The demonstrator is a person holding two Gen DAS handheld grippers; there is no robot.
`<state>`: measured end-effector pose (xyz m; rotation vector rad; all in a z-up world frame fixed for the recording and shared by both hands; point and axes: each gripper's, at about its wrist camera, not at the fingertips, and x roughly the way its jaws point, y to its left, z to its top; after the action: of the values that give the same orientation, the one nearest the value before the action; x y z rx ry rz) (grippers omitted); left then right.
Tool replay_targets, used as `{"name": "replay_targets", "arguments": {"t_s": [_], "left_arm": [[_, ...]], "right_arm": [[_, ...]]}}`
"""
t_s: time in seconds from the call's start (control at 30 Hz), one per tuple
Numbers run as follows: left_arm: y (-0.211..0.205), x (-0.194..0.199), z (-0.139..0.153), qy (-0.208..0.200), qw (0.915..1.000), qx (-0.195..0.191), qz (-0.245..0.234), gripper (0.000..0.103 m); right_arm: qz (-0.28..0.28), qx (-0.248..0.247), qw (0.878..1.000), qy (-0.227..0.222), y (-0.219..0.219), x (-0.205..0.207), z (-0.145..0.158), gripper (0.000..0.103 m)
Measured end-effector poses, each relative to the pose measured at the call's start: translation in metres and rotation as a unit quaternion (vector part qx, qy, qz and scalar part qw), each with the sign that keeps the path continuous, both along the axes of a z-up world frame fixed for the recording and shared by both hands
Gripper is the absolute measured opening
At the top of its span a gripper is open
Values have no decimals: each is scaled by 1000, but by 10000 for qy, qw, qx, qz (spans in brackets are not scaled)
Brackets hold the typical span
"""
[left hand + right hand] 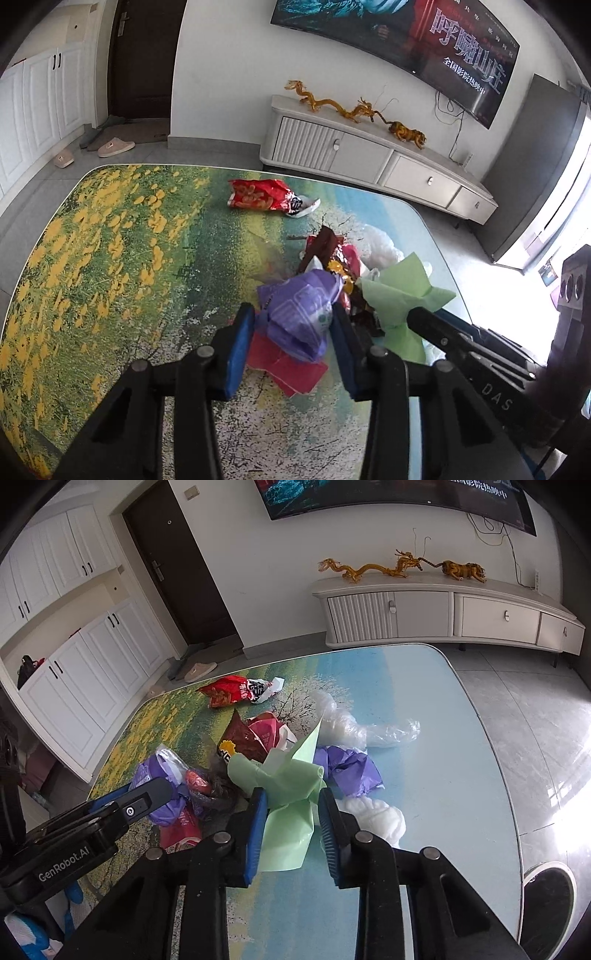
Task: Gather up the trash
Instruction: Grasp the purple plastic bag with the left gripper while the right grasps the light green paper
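A heap of trash lies on the picture-printed table [110,258]. My left gripper [291,314] is shut on a crumpled purple bag [299,314], which fills the gap between the blue pads and rests on a red bag [288,369]. Just to its right, my right gripper [292,795] is shut on a pale green bag [288,812]. Behind them lie a brown wrapper [240,738], clear plastic film [351,727], a second purple bag [351,768] and a white wad [376,816]. A red snack packet [258,195] lies apart, farther back.
Beyond the table's far edge stands a low white TV cabinet [369,158] with golden figurines, under a wall screen. Slippers [114,146] lie by a dark door [144,55], next to white cupboards [74,686]. Grey tiled floor [535,720] runs along the table's right side.
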<state>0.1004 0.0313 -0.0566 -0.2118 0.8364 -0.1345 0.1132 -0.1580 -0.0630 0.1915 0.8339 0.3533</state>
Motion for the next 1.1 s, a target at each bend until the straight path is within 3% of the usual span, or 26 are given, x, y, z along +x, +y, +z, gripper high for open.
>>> {"name": "replay_targets", "arguments": {"t_s": [0.1,0.37,0.47,0.57,0.67,0.77,1.03,1.07,1.1], "left_arm": [[-1,-5,6,-94,9999,-72,-45,35],[8,-25,35,-402,9988,-291,2,33],[11,-32,43,-504,9983,-300,23,33],[16,-34,44,-532,9980,-333,61,33],[22,-30,44,-564,9976,-398,88,33],[26,-24,44,-595,9968,-519,85,33],[26,-1,35,-537,9958,-745,-31,33],[24,1,33,-522,9959,-741,-56,33],[22,2,31,-506,9960,-728,-84,33]], "right_arm": [[58,49,9999,-99,-1,-6,7,7],[92,139,9994,-315,-8,-28,31,7],[121,193,9991,-347,-7,-33,34,10],[135,221,9988,-413,-2,-34,36,40],[177,142,9987,-456,7,-28,36,44],[147,33,9988,-475,14,-15,34,55],[29,4,9998,-209,21,26,12,57],[44,-16,9998,-174,22,28,9,52],[60,-14,9999,-129,23,30,6,41]]}}
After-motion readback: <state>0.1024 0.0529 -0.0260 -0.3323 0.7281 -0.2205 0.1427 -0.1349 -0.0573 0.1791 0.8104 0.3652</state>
